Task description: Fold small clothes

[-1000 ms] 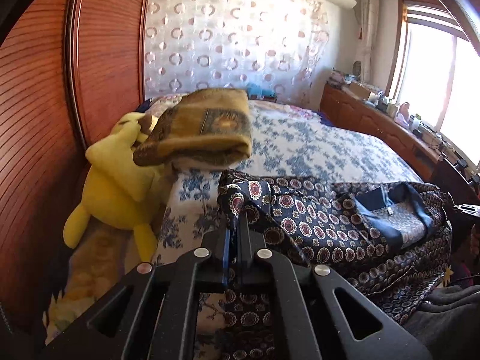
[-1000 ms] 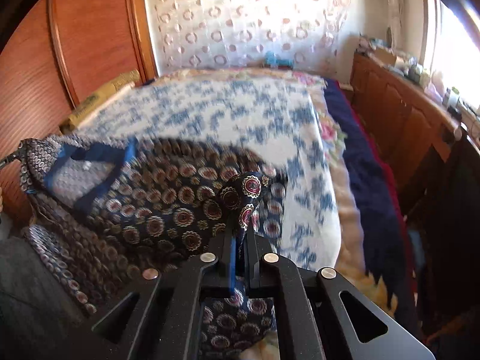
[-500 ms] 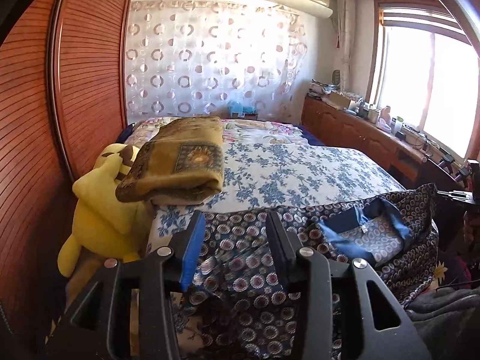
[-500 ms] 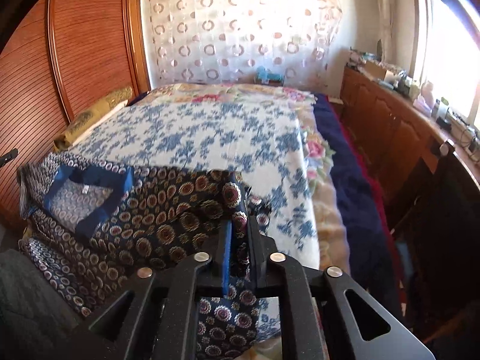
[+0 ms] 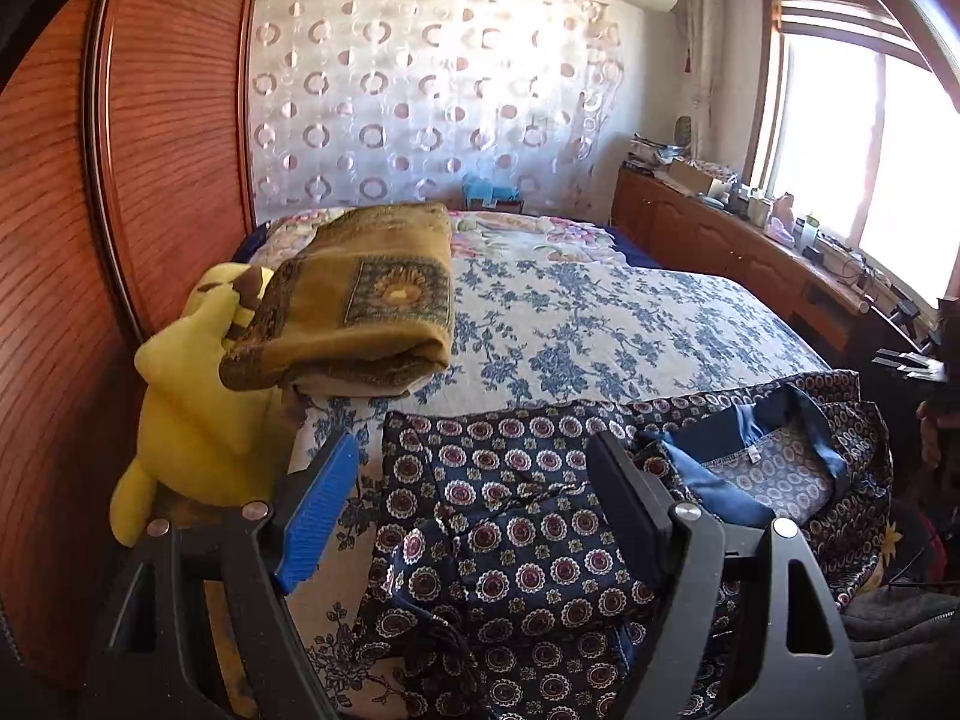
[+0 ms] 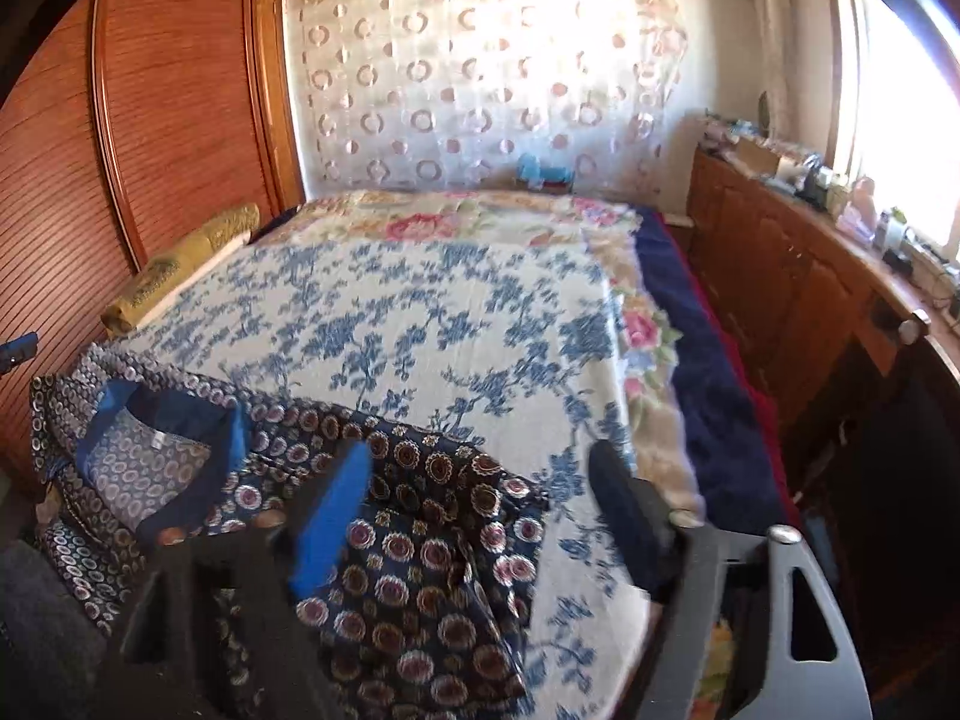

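Left wrist view. Our left tool (image 5: 474, 480) stands wide, holding nothing. Between and beyond its fingers lies the patterned garment (image 5: 522, 516), dark blue with medallion print, spread over the near edge of the bed (image 5: 600, 324), collar toward the right. A folded brown blanket (image 5: 360, 294) sits far left on the bed, resting partly on a yellow plush toy (image 5: 192, 402) against the wooden wardrobe (image 5: 90, 240). A cluttered sideboard (image 5: 750, 246) runs along the right wall.

Right wrist view. Our right tool (image 6: 477, 480) is also spread wide and empty, slightly blurred. The garment's right portion lies just under and between its fingers, collar at near left; the floral bedspread stretches far beyond.

Judgement: the cloth looks laid out for the first fold. To do it well, we would flatten the rumpled near section, then pinch matching edges at equal height with both tools so the fold lands straight.

Against a second ago: both tools were pinched shut on raised fabric; half a second ago the left had opened, the right still gripped. Now both have let go and the garment lies flatter.
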`<act>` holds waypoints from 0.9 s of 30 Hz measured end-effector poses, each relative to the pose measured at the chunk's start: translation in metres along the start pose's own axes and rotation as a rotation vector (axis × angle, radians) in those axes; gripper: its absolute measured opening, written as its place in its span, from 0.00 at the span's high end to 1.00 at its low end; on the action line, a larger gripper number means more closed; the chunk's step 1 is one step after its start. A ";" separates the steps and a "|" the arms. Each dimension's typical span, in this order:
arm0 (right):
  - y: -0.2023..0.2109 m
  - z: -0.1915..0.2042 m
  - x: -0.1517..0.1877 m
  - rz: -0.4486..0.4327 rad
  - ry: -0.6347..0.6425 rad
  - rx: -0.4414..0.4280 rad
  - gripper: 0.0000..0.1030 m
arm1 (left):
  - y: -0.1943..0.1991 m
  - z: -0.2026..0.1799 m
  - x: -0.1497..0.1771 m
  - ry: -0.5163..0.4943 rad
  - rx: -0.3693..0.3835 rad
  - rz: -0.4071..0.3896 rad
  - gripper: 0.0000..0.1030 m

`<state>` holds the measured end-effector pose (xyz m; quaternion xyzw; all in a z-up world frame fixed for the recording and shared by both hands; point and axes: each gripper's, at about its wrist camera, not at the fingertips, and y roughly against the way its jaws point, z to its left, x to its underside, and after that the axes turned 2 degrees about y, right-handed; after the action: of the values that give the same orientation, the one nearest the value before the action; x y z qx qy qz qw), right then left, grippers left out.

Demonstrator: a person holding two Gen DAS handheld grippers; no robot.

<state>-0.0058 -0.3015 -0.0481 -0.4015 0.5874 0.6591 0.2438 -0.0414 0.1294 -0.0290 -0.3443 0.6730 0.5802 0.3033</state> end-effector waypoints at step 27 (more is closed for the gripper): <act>-0.090 -0.025 0.004 0.135 -0.094 -0.015 0.21 | -0.101 0.054 -0.017 0.091 -0.003 0.276 0.23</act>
<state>0.0699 -0.3094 -0.1029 -0.3314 0.5962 0.6965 0.2228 0.0513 0.1760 -0.0802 -0.2750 0.7262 0.6011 0.1890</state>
